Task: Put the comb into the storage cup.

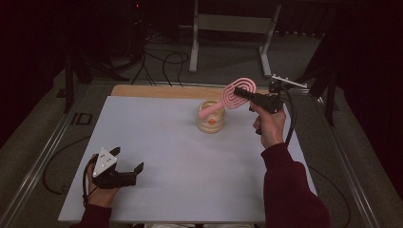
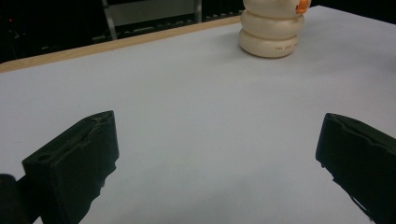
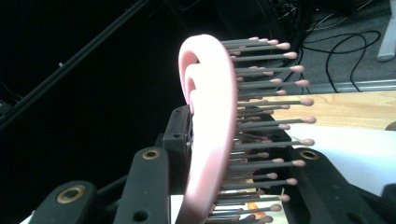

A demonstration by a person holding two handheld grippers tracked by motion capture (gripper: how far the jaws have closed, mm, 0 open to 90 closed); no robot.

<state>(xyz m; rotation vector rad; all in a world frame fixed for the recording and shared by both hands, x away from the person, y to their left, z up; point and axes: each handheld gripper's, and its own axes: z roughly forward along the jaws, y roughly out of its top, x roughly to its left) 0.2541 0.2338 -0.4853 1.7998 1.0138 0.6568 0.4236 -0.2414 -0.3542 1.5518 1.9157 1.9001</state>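
A pink hairbrush [image 1: 232, 98] with a spiral-patterned head hangs tilted above the back of the table. My right gripper [image 1: 241, 93] is shut on its head. Its handle slopes down-left to the mouth of a cream ribbed cup [image 1: 211, 121] with an orange mark on its side. I cannot tell whether the handle's end is inside. In the right gripper view the brush [image 3: 210, 130] stands edge-on between the jaws, its bristles pointing right. My left gripper [image 1: 127, 167] rests open at the table's front left, and its view [image 2: 217, 149] shows bare table between the jaws, the cup [image 2: 272, 32] farther off.
A white sheet [image 1: 180, 161] covers the table, and a wooden strip [image 1: 161, 90] shows along its back edge. Beyond that, a metal stand [image 1: 228, 28] and black cables [image 1: 166, 61] lie on the dark floor. Metal rails [image 1: 43, 156] run along both sides.
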